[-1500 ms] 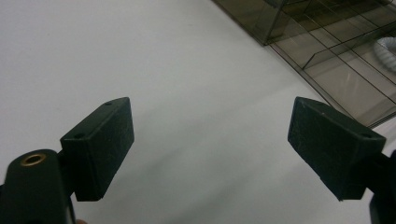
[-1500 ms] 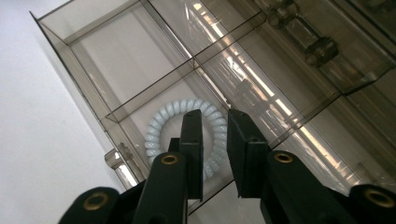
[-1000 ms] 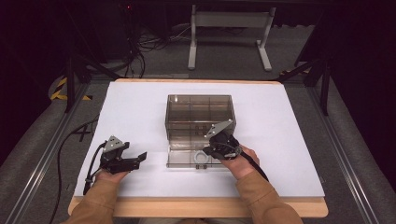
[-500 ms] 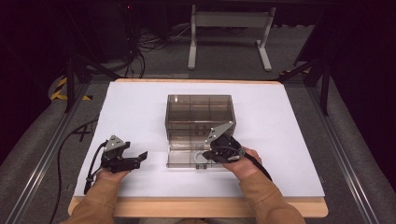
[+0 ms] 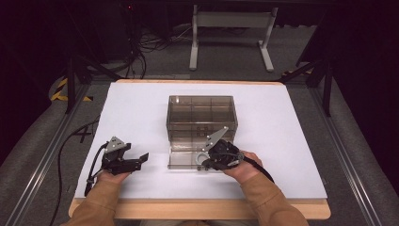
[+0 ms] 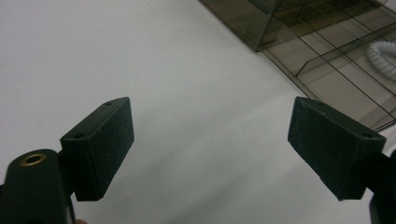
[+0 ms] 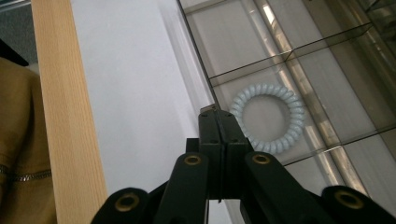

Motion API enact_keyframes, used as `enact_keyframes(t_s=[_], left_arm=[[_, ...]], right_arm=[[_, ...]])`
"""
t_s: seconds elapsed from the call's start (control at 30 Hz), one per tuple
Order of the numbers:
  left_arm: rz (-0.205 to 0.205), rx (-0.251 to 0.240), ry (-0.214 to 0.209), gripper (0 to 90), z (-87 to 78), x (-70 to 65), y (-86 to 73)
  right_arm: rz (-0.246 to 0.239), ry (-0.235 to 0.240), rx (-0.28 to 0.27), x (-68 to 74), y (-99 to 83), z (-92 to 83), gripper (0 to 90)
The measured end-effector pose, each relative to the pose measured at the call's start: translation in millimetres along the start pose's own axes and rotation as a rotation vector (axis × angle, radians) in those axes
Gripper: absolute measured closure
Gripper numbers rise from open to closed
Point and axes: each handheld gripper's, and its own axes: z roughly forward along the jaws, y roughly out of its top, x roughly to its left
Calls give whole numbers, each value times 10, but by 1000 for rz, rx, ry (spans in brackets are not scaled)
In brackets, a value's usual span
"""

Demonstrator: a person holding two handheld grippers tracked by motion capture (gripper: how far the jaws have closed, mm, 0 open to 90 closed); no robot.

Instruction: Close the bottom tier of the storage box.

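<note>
Right tool [image 7: 218,122], jaws pressed together empty, tips beside the coiled hair tie [image 7: 268,117] in the tray [image 7: 327,84].

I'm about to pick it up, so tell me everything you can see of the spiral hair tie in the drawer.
The hair tie is a pale blue-white coiled ring, plastic by its look, closed and round, unstretched. It lies flat on the floor of one compartment of the pulled-out smoky clear drawer, near the drawer's front wall. The right gripper, shut with its jaws pressed together, sits at the ring's edge; whether its tips touch the ring I cannot tell.
</note>
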Motion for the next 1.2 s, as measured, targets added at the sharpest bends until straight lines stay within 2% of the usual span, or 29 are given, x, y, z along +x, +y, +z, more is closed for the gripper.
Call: enact_keyframes(t_s=[0.23, 0.33, 0.37, 0.47, 0.57, 0.63, 0.97, 1.2], left_arm=[[0, -1, 1, 152, 1, -4, 0], [1, -1, 1, 153, 0, -6, 0], [0, 0, 1, 153, 0, -6, 0], [2, 3, 3, 153, 5, -4, -1], [1, 2, 3, 153, 1, -5, -1], [1, 4, 3, 153, 0, -5, -2], [1, 4, 2, 153, 1, -6, -3], [2, 5, 2, 153, 1, -9, -3]], right_arm=[[-28, 23, 41, 26, -1, 65, 900], [-23, 30, 54, 36, -3, 72, 900], [-40, 33, 56, 27, -2, 83, 900], [-40, 40, 74, 38, -1, 109, 900], [-17, 48, 105, 67, 0, 132, 900], [-30, 55, 122, 72, 2, 161, 900], [-47, 44, 183, 108, 15, 275, 900], [-49, 19, 191, 95, 12, 325, 900]])
